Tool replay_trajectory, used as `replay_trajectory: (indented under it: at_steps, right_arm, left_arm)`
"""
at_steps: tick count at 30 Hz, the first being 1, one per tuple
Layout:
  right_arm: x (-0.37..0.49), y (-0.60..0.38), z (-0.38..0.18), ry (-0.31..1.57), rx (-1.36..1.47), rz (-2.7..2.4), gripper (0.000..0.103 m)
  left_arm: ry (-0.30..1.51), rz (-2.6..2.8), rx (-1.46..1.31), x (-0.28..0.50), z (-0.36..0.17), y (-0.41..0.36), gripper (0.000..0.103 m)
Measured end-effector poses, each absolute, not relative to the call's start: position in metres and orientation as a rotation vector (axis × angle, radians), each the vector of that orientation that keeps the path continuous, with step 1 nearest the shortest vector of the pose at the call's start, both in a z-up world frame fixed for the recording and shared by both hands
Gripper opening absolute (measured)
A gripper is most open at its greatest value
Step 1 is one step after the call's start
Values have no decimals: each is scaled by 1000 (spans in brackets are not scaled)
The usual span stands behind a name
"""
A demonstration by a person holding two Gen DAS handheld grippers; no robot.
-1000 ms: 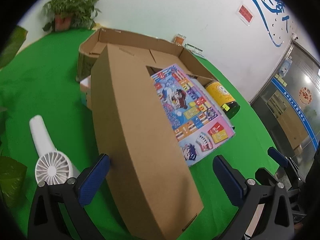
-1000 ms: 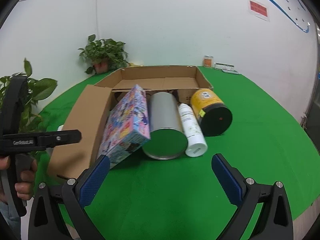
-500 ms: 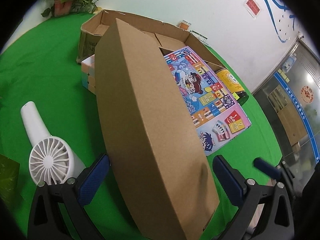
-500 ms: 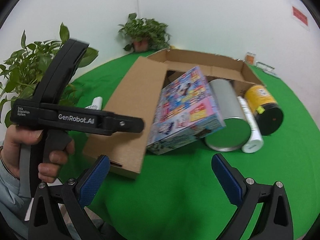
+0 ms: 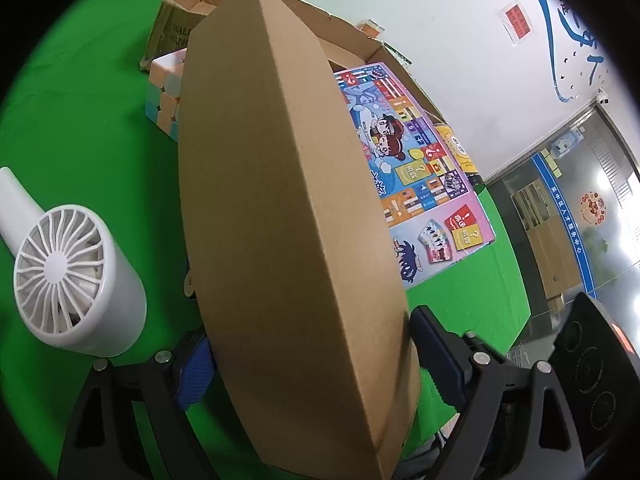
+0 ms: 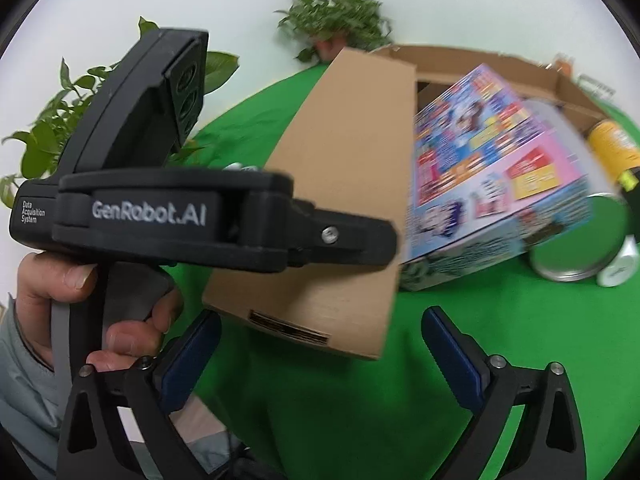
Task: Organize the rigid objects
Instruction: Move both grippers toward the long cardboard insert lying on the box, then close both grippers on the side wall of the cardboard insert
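One open corrugated cardboard carton (image 6: 472, 66) lies on its side on the green felt-like surface (image 6: 500, 360). Its one long flat brown flap (image 5: 280, 208) extends toward the cameras.

The left gripper (image 5: 308, 356) straddles this flap. Its jaws are closing with the flap between the blue ribbed pads (image 5: 194, 372); whether the pads already press on the cardboard cannot be told.

The right gripper (image 6: 320, 352) hovers before the flap's near edge. Its jaws are closing with nothing between them.

Contents at the carton mouth:
- one flat rectangular printed game box (image 6: 492, 168), glossy, leaning on the flap;
- one smooth metal cylinder (image 6: 576, 248);
- one white plastic bottle (image 6: 622, 264);
- one yellow-labelled dark jar (image 6: 612, 148).

Left of the flap: one white plastic handheld fan (image 5: 68, 276) with round ribbed grille, and one pastel puzzle cube (image 5: 166, 92).

One hand (image 6: 92, 316) grips the left tool's handle.
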State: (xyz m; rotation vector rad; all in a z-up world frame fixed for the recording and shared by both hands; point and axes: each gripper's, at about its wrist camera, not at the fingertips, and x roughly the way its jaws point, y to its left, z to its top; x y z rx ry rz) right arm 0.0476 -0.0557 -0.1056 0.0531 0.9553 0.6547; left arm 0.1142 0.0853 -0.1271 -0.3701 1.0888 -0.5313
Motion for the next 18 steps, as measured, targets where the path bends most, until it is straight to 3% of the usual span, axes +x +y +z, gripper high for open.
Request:
replay_trajectory:
  at_steps: [1, 6, 12, 15, 18]
  right_arm:
    - [52, -57, -106, 950, 69, 672, 83]
    - [77, -87, -110, 944, 154, 723, 85]
    - [107, -132, -115, 924, 242, 734, 87]
    - [117, -138, -111, 942, 273, 739, 87]
    - [117, -134, -102, 935, 257, 779, 69]
  left_arm:
    - [1085, -529, -373, 113, -127, 84, 83]
    - [1053, -533, -399, 115, -111, 85, 72]
    - [1001, -510, -386, 121, -97, 91, 79]
    - [1044, -478, -347, 130, -102, 80, 68]
    - [1035, -455, -329, 122, -96, 80, 67]
